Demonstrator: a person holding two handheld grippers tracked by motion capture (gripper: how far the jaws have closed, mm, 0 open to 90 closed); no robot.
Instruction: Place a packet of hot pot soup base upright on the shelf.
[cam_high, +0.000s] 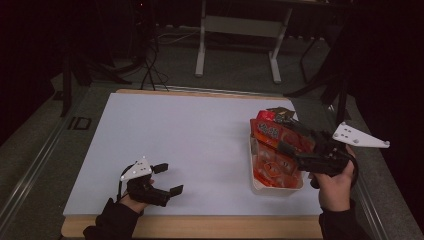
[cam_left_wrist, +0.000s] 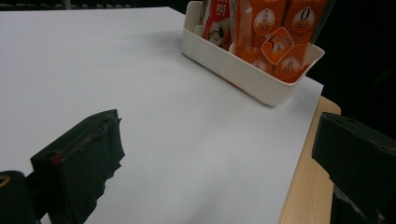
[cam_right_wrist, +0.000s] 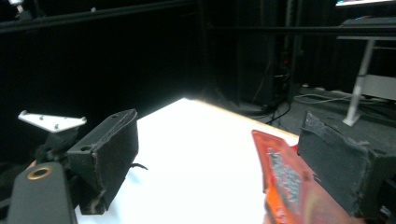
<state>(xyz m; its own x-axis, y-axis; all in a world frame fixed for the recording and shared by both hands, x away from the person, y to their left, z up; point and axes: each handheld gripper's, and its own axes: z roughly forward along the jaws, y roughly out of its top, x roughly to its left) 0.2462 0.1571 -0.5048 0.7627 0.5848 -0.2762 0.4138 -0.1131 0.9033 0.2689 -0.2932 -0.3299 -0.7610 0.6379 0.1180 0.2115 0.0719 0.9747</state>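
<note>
Figure legend, as I read it from my remote station. In the high view, my right gripper (cam_high: 292, 145) hangs above the cream tray (cam_high: 276, 187) at the right side of the white tabletop (cam_high: 190, 145), its grey three-cornered plate (cam_high: 360, 136) raised toward the right edge. The tray holds orange snack packets (cam_high: 272, 167) standing on end, packed close together; a red-orange packet (cam_high: 272, 131) leans at its far end. In the right gripper view, the two black jaws stand wide apart, and the top of a red-orange packet (cam_right_wrist: 285, 179) rises between them, just beside the right-hand jaw; the frame is too blurred for me to tell whether it touches that pad, and I see no clamping on it. My left gripper (cam_high: 167, 179) rests low over the near left part of the tabletop, well apart from the tray, with the person's hand (cam_high: 135, 192) and dark sleeve coming in from the bottom edge. Its jaws are likewise spread wide with nothing between them: the left gripper view shows bare white surface between the two black pads (cam_left_wrist: 81, 158), the tabletop's wooden edge (cam_left_wrist: 310, 186) at the lower right, and the tray (cam_left_wrist: 243, 70) with its orange packets (cam_left_wrist: 275, 32) farther off near the corner. Beyond the tabletop, the high view shows a dark floor with cables (cam_high: 150, 70) and the white legs of a stand (cam_high: 237, 45).
</note>
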